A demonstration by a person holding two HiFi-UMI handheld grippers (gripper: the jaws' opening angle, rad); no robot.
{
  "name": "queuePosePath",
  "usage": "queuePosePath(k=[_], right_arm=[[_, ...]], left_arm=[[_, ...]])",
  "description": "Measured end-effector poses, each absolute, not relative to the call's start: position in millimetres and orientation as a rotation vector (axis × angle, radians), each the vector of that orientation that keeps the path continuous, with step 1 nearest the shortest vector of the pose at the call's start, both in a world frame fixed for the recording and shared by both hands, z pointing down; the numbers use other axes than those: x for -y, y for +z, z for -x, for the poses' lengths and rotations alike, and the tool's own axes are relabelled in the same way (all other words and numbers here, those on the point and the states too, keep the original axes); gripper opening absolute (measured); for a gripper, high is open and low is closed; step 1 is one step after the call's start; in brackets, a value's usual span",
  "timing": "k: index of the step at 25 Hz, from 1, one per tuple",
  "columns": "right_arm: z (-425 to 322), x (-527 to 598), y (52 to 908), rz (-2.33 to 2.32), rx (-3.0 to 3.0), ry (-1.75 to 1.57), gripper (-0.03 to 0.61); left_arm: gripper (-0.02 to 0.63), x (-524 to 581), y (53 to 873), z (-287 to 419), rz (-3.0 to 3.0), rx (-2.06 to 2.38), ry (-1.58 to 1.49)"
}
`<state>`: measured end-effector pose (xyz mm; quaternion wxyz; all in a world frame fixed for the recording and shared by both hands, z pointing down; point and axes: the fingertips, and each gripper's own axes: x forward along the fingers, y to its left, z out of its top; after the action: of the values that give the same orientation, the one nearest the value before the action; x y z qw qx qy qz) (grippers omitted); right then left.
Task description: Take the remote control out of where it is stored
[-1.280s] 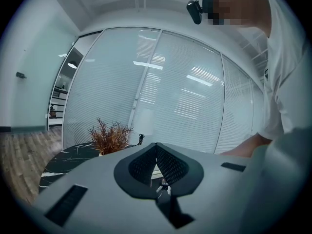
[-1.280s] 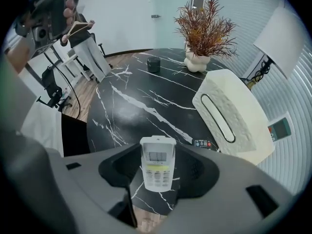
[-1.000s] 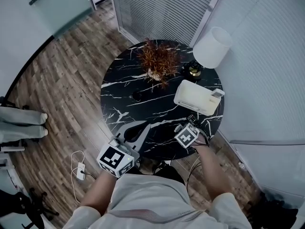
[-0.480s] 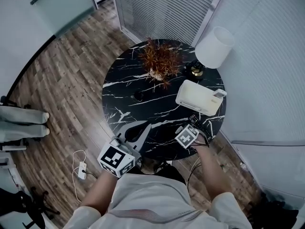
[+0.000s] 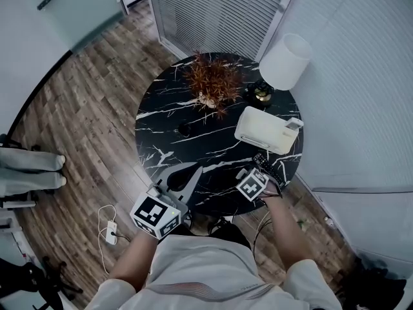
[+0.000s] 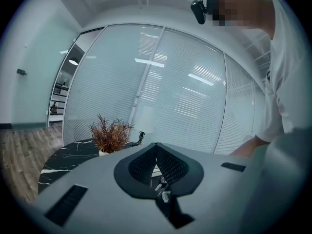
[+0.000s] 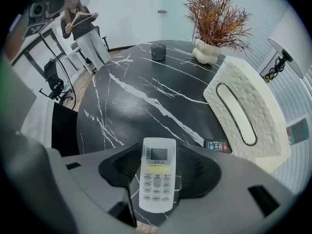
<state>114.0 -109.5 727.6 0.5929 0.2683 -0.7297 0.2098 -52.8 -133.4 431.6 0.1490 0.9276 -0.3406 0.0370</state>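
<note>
A white remote control (image 7: 157, 179) with a small screen and grey buttons sits lengthwise between the jaws of my right gripper (image 7: 157, 189), which is shut on it just above the black marble table (image 7: 146, 96). In the head view this gripper (image 5: 253, 185) hovers at the table's near right edge. Just beyond it a black remote (image 5: 266, 167) (image 7: 218, 146) lies on the table beside the white textured storage box (image 5: 264, 129) (image 7: 243, 111). My left gripper (image 5: 182, 181) (image 6: 156, 156) is shut and empty, pointing over the near edge.
A dried plant in a white vase (image 5: 213, 82) (image 7: 210, 38), a white-shaded lamp (image 5: 284, 62) and a small black cup (image 5: 184, 130) (image 7: 158, 51) stand on the round table. Glass walls with blinds close off the right. A power strip (image 5: 108, 231) lies on the wooden floor.
Both grippers stay where they were, the right one still holding the white remote. Only the head camera has shifted a little.
</note>
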Motion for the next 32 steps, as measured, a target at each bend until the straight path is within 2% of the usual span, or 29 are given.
queuePosePath(k=[6, 13, 18, 21, 32], right_arm=[[-114.3, 118.0, 694.3, -0.735, 1.808, 0.529, 0.225], [-108.5, 138.3, 607.6, -1.001, 2.086, 0.502, 0.221], [-106.4, 140.2, 544.4, -1.161, 2.213, 0.381, 0.147], [-112.6, 140.3, 505.0, -1.316, 2.292, 0.317, 0.061], [-151.3, 113.1, 435.5, -1.635, 2.393, 0.18, 0.014]], left_arm=[[0.009, 132.4, 429.1, 51.9, -2.67, 0.974, 0.102], [0.009, 130.1, 422.1, 46.4, -2.687, 0.967, 0.083], [0.009, 129.2, 412.1, 41.7, -2.707, 0.963, 0.064], [0.009, 130.3, 406.3, 38.4, -2.724, 0.967, 0.053], [0.009, 120.7, 391.7, 11.1, -2.802, 0.904, 0.066]])
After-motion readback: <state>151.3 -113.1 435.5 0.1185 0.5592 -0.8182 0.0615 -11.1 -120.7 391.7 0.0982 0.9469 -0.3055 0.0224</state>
